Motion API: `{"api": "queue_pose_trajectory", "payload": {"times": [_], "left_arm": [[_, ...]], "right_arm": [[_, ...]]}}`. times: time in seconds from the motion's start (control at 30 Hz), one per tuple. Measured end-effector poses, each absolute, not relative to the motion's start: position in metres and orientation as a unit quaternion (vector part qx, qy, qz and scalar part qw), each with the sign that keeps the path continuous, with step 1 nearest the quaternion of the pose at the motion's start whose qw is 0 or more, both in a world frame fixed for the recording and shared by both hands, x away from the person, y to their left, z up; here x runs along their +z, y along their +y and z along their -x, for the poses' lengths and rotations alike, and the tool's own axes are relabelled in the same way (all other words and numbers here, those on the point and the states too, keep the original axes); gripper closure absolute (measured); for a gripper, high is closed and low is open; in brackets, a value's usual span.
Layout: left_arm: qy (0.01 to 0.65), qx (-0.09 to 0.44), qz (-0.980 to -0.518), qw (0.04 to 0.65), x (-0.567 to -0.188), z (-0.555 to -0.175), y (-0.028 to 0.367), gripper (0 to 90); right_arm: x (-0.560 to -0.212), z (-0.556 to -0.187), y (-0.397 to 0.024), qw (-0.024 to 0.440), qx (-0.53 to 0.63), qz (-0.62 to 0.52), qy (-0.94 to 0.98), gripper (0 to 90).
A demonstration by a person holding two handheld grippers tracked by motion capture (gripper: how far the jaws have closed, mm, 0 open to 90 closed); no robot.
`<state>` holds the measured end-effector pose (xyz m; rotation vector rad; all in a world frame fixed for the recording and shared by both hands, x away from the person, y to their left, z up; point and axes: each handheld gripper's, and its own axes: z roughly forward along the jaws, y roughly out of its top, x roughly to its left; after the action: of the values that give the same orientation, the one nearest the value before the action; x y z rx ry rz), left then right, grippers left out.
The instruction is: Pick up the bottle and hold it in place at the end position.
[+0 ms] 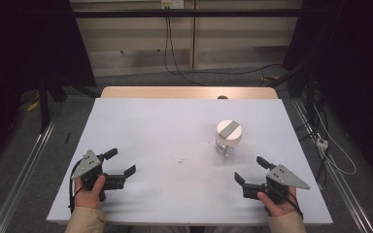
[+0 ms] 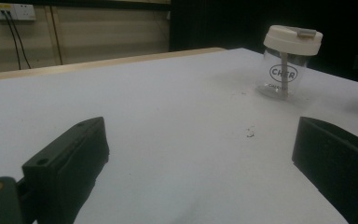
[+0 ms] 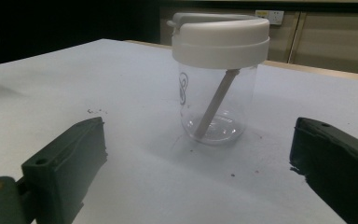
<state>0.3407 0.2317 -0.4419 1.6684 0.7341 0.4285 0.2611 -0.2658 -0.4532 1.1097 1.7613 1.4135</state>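
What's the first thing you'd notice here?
A clear cup with a white lid stands alone on the white table, right of the middle, with a straw leaning inside. Nearer the front edge, the left gripper and right gripper wait open, holding nothing.

A recording rig in a lab-like room

Black curtains (image 1: 24,43), metal floor rails (image 1: 22,179), trailing black cables (image 1: 213,73) and a white-topped table (image 1: 175,141) are seen.

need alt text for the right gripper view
A clear cup with a white lid and a straw inside stands upright on a pale table, just beyond the right tool, whose two black jaws stand wide apart.
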Motion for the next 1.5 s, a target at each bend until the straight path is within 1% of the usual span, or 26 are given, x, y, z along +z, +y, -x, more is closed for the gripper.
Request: {"api": "queue_pose_trajectory", "payload": {"times": [0.43, 0.73, 1.1, 1.5], "left_arm": [[0.311, 0.181, -0.722, 0.590, -0.442, -0.343, 0.229, 3.3], [0.314, 0.181, -0.720, 0.592, -0.442, -0.344, 0.229, 3.3], [0.313, 0.182, -0.720, 0.592, -0.442, -0.345, 0.229, 3.4], [0.310, 0.180, -0.721, 0.593, -0.442, -0.345, 0.228, 3.4]], "right_arm": [[-0.453, -0.269, -0.263, 0.310, 0.529, -0.419, 0.669, 3.2], [-0.453, -0.286, -0.258, 0.309, 0.524, -0.422, 0.672, 3.5], [-0.451, -0.295, -0.250, 0.304, 0.521, -0.417, 0.680, 3.6], [-0.451, -0.309, -0.245, 0.310, 0.515, -0.428, 0.675, 3.8]]}}
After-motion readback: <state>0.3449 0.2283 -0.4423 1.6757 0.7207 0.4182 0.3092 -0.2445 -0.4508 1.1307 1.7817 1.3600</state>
